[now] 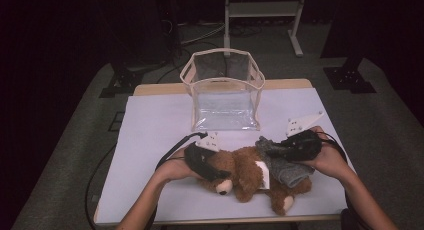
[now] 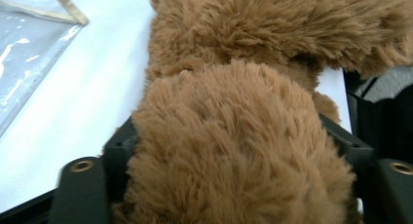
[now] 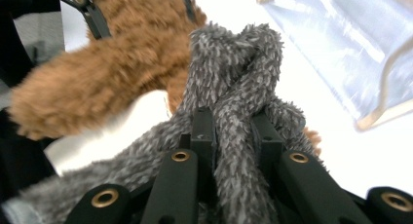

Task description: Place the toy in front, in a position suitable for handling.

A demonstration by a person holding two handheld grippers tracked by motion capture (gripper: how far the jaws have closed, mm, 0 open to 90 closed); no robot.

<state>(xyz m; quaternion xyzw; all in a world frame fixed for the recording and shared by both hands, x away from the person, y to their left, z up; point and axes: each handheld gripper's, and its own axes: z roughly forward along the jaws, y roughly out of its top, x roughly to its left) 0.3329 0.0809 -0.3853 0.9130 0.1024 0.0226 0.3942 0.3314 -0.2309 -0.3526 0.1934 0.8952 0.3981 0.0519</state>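
Brown teddy bear [image 1: 250,177] near table's front edge [image 1: 220,221], both grippers clamped.

No writing, brand, number or sign can be read anywhere; the white tag [image 1: 263,173] on the teddy bear [image 1: 247,177] looks blank.

Both forearms are brought in over the near edge of the counter. The left tool [image 1: 216,174] is held near the middle of that edge, its jaws spread wide. The right tool [image 1: 282,151] is held toward the right edge, jaws pinched together.
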